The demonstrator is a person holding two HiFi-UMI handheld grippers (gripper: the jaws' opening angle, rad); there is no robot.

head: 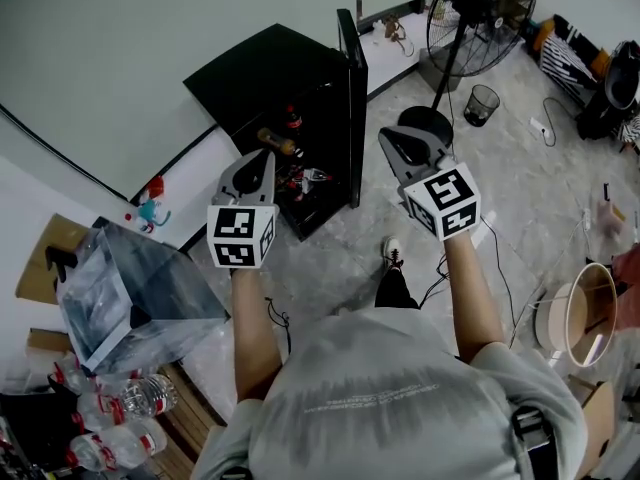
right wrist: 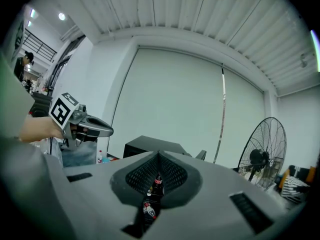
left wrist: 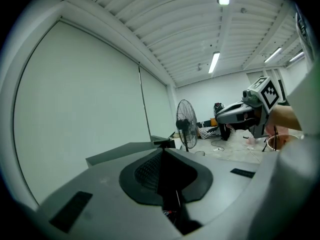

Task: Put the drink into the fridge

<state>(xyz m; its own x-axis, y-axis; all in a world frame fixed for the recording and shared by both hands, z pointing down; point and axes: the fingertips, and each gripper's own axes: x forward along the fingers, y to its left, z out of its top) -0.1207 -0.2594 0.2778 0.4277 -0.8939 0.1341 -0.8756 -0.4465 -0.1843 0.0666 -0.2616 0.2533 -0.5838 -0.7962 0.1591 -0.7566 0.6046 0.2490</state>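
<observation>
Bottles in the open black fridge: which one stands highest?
The dark bottle with a red label; the amber bottle and the rest sit below it.

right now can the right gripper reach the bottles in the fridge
Probably yes: the fridge door stands open and nothing shows between the right gripper and the bottles; its jaws are shut.

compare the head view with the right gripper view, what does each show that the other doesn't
Only the head view: the cluster of clear plastic water bottles on the floor and the small black mesh bin. Only the right gripper view: the ribbed white ceiling with its round light. Both: the open black fridge holding bottles, the black standing fan and the left gripper.
</observation>
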